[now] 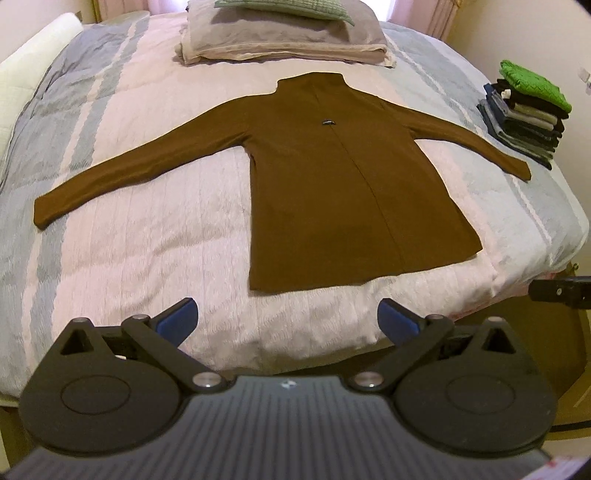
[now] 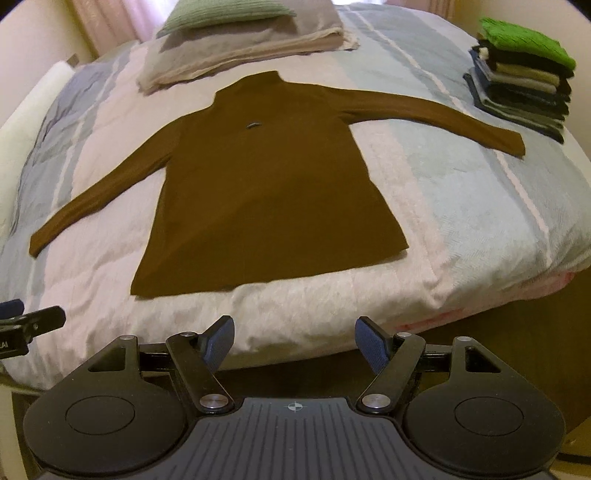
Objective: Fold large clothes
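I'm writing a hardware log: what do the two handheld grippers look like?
The left gripper and right gripper match: black linkage arms on silver pivot pins, blue textured finger pads, round black side housings, and a dark ribbed body with a small crosshair mark. No cables or sleeves show.

The small dark tag (image 1: 327, 122) on the chest of the brown garment (image 1: 332, 192) is too small to read in either view. At 12 o'clock in both views the green cushion (image 1: 284, 9) and the pillows (image 1: 280, 40) under it are cut off by the top edge. In the left wrist view the right hand-held gripper (image 1: 561, 291) shows only as a black tip at 3 o'clock. In the right wrist view the left hand-held gripper (image 2: 26, 325) is cut off at 9 o'clock. The lower layers of the folded stack (image 1: 528, 110) blur together.
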The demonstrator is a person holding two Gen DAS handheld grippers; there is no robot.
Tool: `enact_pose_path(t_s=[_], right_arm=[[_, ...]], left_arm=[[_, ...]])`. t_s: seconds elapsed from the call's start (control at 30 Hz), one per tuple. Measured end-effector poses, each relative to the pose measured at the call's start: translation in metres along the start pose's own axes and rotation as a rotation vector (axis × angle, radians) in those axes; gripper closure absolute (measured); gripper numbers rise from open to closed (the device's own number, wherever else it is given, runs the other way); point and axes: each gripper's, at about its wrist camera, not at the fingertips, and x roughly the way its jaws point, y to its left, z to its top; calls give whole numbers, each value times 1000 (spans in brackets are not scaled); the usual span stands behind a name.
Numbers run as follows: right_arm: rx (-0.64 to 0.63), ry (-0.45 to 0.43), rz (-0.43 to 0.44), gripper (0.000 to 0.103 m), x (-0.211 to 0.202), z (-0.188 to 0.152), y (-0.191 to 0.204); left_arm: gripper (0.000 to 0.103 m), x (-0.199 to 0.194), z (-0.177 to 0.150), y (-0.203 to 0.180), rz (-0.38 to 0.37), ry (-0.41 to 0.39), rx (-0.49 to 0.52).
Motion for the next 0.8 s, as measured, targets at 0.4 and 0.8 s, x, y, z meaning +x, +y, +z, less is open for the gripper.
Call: enact_pose_path(t_s=[0.4,0.8], right_arm=[[-68,-20,17,34,1,16,6],[-106,-40,22,33,-4,22,-2]], left_arm=[[1,-12,12,-19,16,-44,-14],[1,-21,22,-42,21,-69,0]])
